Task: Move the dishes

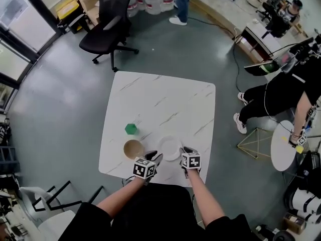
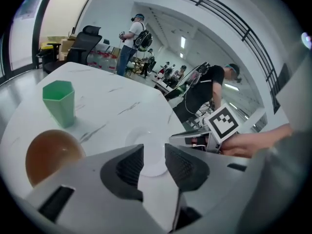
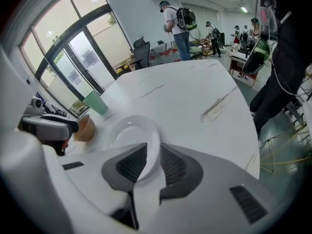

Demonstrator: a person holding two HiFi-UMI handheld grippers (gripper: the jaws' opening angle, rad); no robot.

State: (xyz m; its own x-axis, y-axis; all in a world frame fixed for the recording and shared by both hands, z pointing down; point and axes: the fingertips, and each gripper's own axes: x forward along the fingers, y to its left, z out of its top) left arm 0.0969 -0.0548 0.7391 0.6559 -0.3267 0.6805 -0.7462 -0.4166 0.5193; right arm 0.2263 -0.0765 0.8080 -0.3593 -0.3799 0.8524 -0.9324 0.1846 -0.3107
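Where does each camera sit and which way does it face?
Head view: on the person's head, steeply down onto the white marble table; both forearms, left gripper, right gripper.
Left gripper view: on that gripper, toward the round white plate; its open jaws, the right gripper.
Right gripper view: on that gripper, toward the plate's rim; its jaws.
All share the plate.

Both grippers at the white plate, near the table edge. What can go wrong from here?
1. The right gripper, jaws open, lines up on the rim of the white plate; a shallow bite may slip or tip it.
2. The left gripper, also open, points at the same plate; the two could collide.
3. The brown bowl sits close beside the plate; a nudge could shove it.
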